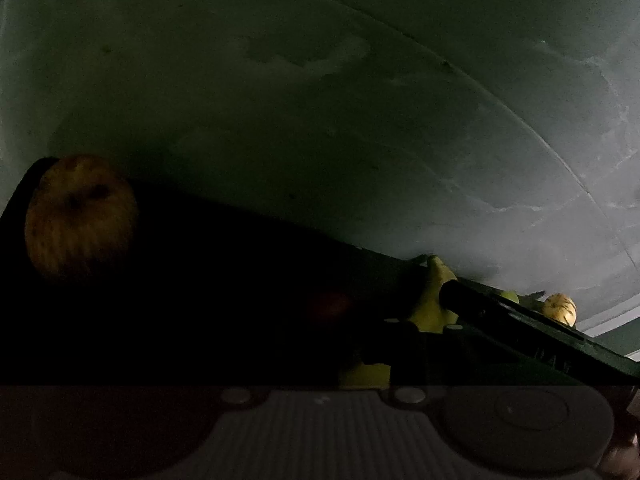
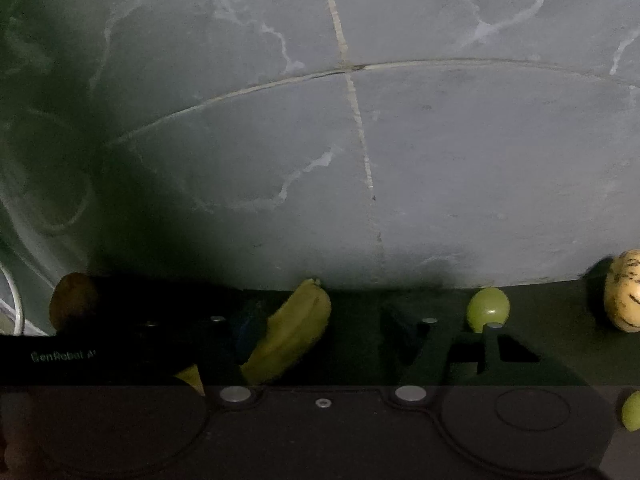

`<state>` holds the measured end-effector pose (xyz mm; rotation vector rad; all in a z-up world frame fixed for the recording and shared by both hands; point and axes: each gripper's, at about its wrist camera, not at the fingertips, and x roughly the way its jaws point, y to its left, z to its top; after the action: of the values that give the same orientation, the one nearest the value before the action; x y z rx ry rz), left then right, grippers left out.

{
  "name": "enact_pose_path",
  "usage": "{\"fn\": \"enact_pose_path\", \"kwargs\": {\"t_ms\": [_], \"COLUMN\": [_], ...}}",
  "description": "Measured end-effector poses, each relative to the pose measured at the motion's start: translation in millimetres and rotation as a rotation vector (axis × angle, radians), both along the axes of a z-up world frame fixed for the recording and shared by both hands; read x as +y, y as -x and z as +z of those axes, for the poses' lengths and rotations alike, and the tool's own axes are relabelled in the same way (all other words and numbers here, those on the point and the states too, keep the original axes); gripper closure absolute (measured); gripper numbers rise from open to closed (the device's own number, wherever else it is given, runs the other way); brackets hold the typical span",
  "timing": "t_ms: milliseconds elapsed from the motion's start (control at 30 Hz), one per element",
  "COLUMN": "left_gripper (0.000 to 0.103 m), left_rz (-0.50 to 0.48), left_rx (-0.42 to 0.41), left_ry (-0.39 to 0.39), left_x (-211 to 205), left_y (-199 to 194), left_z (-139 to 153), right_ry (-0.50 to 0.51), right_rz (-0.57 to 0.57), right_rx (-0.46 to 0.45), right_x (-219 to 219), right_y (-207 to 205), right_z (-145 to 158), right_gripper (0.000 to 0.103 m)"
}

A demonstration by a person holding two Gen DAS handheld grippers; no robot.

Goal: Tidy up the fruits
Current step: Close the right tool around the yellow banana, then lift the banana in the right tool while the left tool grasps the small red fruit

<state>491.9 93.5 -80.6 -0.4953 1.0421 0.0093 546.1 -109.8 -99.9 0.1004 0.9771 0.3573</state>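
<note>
The right gripper (image 2: 320, 332) stands partly open with a yellow star fruit (image 2: 292, 336) lying between its fingers on the dark counter (image 2: 360, 308), and a gap shows on one side. A green fruit (image 2: 488, 308) and a streaked pale melon (image 2: 624, 292) sit further right, with an apple (image 1: 80, 216) far left. The left gripper (image 1: 324, 320) is lost in shadow, so I cannot tell its state.

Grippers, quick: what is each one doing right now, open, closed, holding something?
Left gripper: closed on the starfruit, as far as the dark view shows.
Right gripper: open, holding nothing; a green fruit lies just past its tips.
</note>
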Motion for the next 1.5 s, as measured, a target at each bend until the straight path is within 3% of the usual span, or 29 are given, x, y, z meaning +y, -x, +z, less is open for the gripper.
{"fn": "enact_pose_path", "kwargs": {"t_ms": [733, 1033, 1333, 1500], "left_gripper": [0.071, 0.071, 0.072, 0.072], "left_rz": [0.06, 0.106, 0.103, 0.087], "left_rx": [-0.009, -0.007, -0.015, -0.033], "left_ry": [-0.004, -0.004, -0.021, -0.029], "left_x": [-1, -4, -5, -9], "left_y": [3, 7, 11, 19], "left_z": [-5, -8, -7, -5], "right_ry": [-0.088, -0.084, -0.247, -0.278], "right_rz": [-0.14, -0.178, -0.24, -0.219], "right_rx": [0.161, 0.191, 0.207, 0.157], "right_x": [7, 20, -4, -10], "right_y": [5, 8, 22, 39], "right_z": [-4, -9, -12, -2], "right_gripper": [0.057, 0.058, 0.066, 0.069]}}
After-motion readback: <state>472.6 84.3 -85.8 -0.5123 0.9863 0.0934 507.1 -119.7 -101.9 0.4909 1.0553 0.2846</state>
